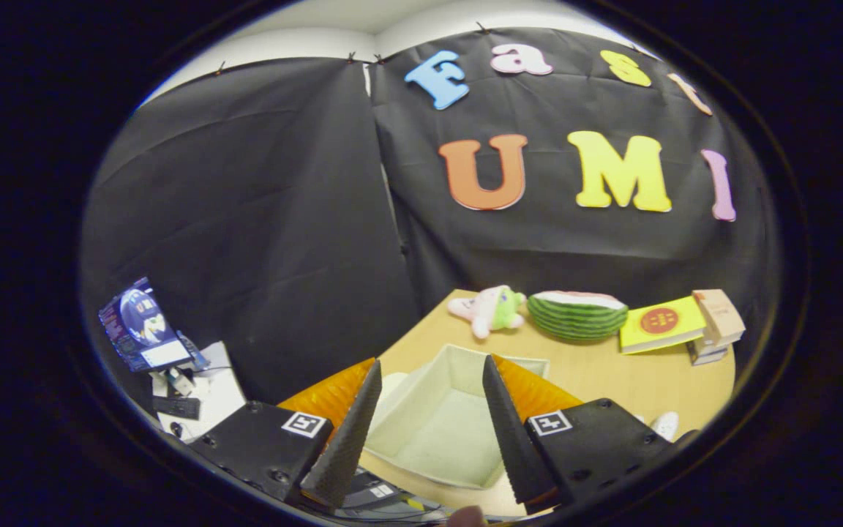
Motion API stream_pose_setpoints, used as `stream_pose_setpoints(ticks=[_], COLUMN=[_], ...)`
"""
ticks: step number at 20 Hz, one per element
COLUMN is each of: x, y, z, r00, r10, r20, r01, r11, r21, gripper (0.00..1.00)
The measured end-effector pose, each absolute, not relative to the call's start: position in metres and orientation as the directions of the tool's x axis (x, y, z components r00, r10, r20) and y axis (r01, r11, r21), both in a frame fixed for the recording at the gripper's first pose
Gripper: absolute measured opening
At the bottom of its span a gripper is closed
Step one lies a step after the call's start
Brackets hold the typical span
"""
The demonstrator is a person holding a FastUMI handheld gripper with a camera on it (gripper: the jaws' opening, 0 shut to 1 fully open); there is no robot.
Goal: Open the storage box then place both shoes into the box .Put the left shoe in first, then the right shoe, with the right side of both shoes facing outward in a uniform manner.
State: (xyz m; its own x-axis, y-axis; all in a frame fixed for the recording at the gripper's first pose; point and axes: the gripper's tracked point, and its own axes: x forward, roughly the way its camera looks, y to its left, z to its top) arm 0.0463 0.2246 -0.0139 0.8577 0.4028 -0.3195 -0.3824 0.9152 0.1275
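Wooden table: plush toy, watermelon, books

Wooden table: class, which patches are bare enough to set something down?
The wooden table is bare between the open pale fabric storage box and the yellow book. The far edge is crowded: plush toy, watermelon cushion, book. The fingers are open.

black cloth wall hangs in creased panels behind a light wooden table, with a strip of pale plain wall above the cloth. even indoor light, soft shadows.
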Motion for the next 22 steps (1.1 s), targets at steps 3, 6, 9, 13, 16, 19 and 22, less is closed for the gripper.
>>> stream_pose_setpoints(ticks=[3, 6, 9, 13, 16, 19, 22], x=[0.042, 0.031, 0.02, 0.025, 0.032, 0.033, 0.042], y=[0.142, 0.079, 0.034, 0.002, -0.011, -0.019, -0.027], z=[-0.029, -0.065, -0.099, -0.158, -0.204, -0.252, -0.284], r00=[0.915, 0.903, 0.855, 0.746, 0.652, 0.537, 0.454], r10=[0.214, 0.062, -0.015, -0.036, -0.012, 0.021, 0.039], r20=[-0.342, -0.426, -0.518, -0.665, -0.758, -0.843, -0.89], r01=[-0.201, -0.047, 0.058, 0.135, 0.143, 0.159, 0.178], r11=[0.977, 0.998, 0.996, 0.986, 0.984, 0.979, 0.975], r21=[0.073, 0.046, 0.067, 0.098, 0.107, 0.126, 0.134], gripper=[0.88, 1.0, 1.0, 1.0, 1.0, 1.0, 1.0])
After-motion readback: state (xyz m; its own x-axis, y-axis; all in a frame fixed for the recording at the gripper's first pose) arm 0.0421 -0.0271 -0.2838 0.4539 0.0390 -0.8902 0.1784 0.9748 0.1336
